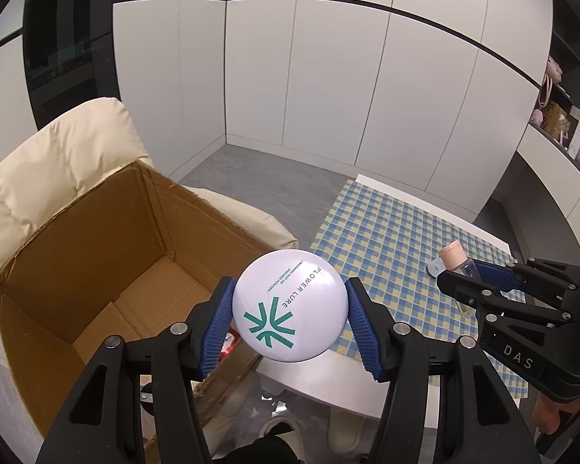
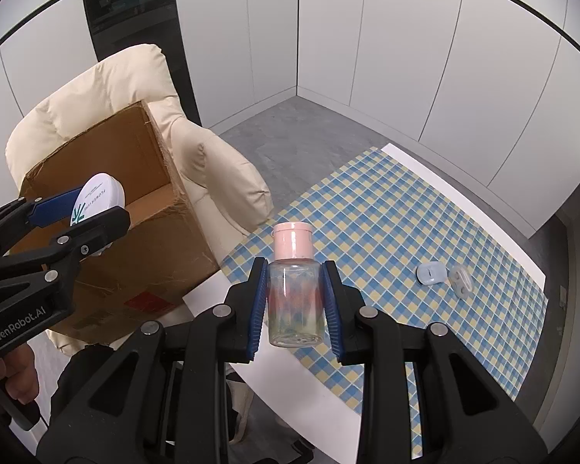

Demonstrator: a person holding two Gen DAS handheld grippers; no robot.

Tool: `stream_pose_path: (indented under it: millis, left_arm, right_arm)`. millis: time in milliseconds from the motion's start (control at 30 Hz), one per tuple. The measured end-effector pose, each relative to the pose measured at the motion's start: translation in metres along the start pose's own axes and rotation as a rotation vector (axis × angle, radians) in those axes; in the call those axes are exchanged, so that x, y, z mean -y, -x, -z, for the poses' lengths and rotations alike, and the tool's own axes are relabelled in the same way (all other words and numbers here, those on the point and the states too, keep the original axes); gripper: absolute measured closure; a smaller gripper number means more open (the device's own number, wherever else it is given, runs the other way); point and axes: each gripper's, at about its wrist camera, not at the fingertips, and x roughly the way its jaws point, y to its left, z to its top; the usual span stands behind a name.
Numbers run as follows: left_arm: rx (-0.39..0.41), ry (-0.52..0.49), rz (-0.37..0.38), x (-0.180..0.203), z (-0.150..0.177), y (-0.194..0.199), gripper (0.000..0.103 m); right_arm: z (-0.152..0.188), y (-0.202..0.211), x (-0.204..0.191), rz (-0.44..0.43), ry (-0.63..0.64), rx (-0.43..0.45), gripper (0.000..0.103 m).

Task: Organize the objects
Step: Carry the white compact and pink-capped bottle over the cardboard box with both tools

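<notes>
My left gripper [image 1: 290, 305] is shut on a round white compact [image 1: 290, 305] with a green logo, held in the air over the near right corner of an open cardboard box [image 1: 96, 263]. It also shows in the right wrist view [image 2: 98, 197]. My right gripper [image 2: 294, 301] is shut on a clear bottle with a pink cap [image 2: 294, 270], held above the near edge of the checkered table [image 2: 386, 212]. The bottle shows in the left wrist view [image 1: 454, 259] too.
The box sits on a cream armchair [image 1: 58, 154] left of the table. A pale blue clip [image 2: 431, 272] and a clear grey one [image 2: 460, 280] lie on the tablecloth at right. White cabinets stand behind; shelves [image 1: 560, 116] at far right.
</notes>
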Motion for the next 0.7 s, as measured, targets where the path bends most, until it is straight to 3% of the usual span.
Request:
stream_pose_path:
  millis: [700]
  left_arm:
    - [0.009, 0.059, -0.054, -0.034, 0.009, 0.013, 0.046]
  right_arm:
    - [-0.009, -0.007, -0.038, -0.04, 0.055, 0.003, 0.074]
